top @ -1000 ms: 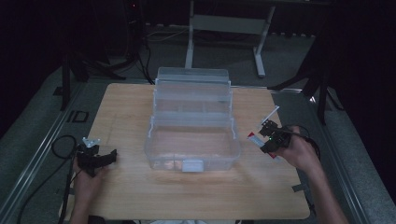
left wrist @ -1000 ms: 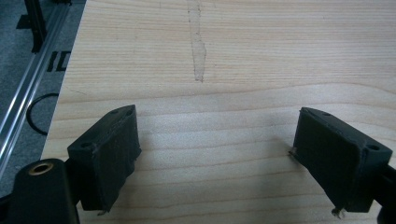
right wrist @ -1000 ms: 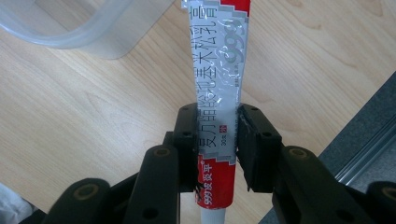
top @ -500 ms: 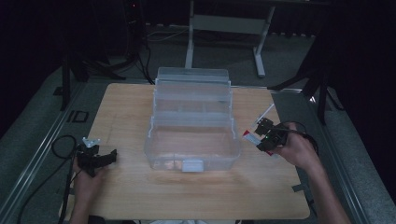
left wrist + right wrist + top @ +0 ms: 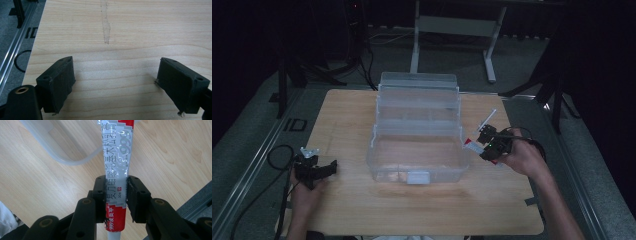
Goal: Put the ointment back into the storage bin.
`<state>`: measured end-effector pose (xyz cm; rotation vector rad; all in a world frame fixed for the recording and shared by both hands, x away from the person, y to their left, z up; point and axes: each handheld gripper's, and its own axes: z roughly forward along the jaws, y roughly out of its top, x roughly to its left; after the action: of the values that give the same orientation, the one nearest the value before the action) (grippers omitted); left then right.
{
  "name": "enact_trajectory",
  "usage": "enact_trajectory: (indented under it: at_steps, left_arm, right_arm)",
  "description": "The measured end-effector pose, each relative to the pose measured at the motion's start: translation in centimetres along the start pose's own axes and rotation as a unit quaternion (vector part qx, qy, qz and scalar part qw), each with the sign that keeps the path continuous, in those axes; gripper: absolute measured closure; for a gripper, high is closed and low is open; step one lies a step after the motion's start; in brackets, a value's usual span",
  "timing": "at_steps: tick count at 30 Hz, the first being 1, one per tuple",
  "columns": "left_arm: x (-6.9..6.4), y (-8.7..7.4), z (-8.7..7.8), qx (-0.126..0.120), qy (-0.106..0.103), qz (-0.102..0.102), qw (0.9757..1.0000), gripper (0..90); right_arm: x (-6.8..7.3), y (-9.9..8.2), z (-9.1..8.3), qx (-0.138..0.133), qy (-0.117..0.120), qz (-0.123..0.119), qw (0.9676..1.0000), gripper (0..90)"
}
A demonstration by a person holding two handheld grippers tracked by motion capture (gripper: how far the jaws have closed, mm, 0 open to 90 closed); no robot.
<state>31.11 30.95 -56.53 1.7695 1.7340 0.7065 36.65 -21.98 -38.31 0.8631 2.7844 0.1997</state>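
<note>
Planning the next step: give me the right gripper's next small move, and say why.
Probably carry the ointment tube a little farther over the clear tiered box rim. The right gripper is shut on the tube beside the box's right wall; the left gripper rests open on the table.

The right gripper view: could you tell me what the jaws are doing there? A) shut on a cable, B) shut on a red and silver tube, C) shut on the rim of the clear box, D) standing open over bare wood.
B: the right gripper has its jaws closed on the red and silver tube, with the clear plastic box lying beyond it on the wooden table.
</note>
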Motion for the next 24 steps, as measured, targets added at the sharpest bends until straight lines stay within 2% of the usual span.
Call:
enact_trajectory:
  at_steps: [18,24]
  left_arm:
    - [0.0,0.0,0.0,0.000,0.000,0.000,1.0000,15.0]
    - [0.0,0.0,0.0,0.000,0.000,0.000,1.0000,15.0]
  right_arm:
    - [1.6,2.8,-0.1,-0.002,0.004,-0.053,0.9986,70.0]
    - [2.0,3.3,0.0,-0.002,0.006,-0.063,0.9980,70.0]
